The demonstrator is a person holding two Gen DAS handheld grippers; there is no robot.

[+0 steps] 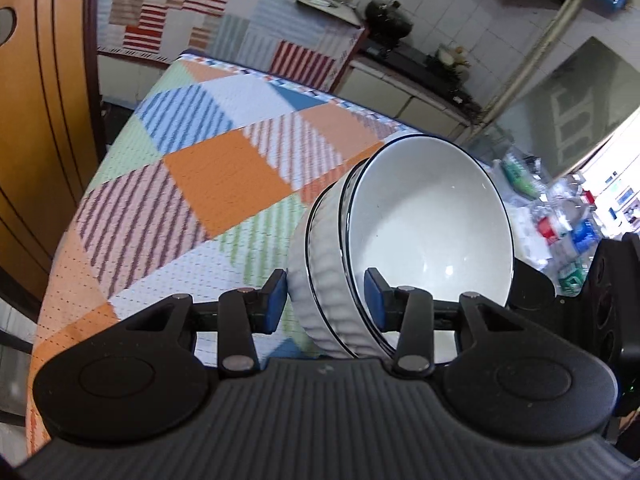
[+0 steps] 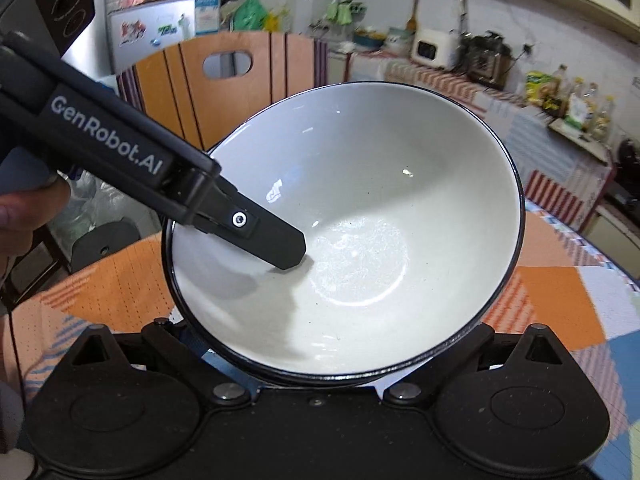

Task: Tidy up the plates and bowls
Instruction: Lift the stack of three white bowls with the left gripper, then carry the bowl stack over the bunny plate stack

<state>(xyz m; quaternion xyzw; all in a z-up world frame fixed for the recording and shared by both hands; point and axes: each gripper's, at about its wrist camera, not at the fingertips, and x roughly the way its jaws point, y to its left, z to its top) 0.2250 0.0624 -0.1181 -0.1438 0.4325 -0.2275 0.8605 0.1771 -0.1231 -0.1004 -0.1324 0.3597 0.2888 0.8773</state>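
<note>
Two nested white bowls point(image 1: 424, 224) with black rims are tilted above the patchwork tablecloth point(image 1: 224, 176). My left gripper point(image 1: 326, 300) is shut across their walls: one blue pad point(image 1: 276, 300) outside the ribbed outer bowl point(image 1: 320, 280), the other pad point(image 1: 376, 300) inside the inner bowl. In the right wrist view the inner bowl point(image 2: 360, 240) fills the middle, and the left gripper's finger point(image 2: 276, 240) reaches into it. My right gripper's fingertips are hidden under the bowls, so whether it grips cannot be seen.
An orange wooden chair back point(image 1: 40, 120) point(image 2: 224, 80) stands at the table's side. A cluttered counter point(image 2: 520, 80) with bottles and appliances runs along the tiled wall. Packages and bottles point(image 1: 560, 220) lie beyond the table's edge.
</note>
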